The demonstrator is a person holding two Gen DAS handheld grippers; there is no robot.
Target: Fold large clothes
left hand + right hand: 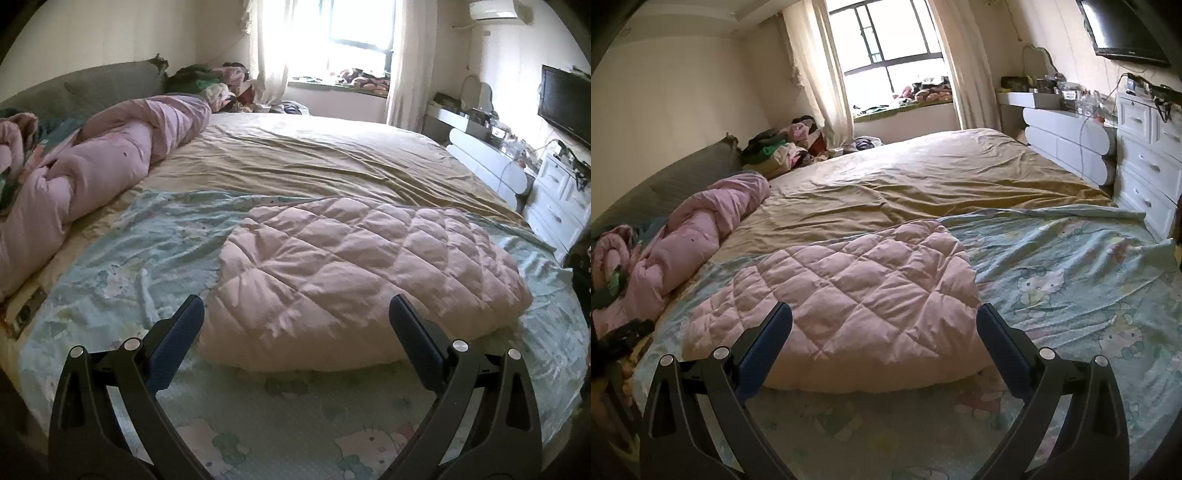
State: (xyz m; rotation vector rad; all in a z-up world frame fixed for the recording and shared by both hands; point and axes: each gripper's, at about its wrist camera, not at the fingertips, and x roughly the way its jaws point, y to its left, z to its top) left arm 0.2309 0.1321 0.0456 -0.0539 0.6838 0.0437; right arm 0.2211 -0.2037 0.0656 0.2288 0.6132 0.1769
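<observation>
A pink quilted padded garment (362,277) lies folded into a thick flat bundle on the pale green cartoon-print sheet (147,258) near the bed's front edge. It shows again in the right wrist view as the same quilted bundle (849,302). My left gripper (295,306) hovers above and in front of the bundle, jaws wide open with nothing between them. My right gripper (884,314) also hangs open and empty over the bundle's near edge. Neither gripper touches the cloth.
A crumpled pink duvet (92,177) lies along the bed's left side by the grey headboard (92,85). Tan bedsheet (905,177) covers the far half. White drawers (1148,177), a wall television (1123,29) and a clothes pile (783,144) stand around.
</observation>
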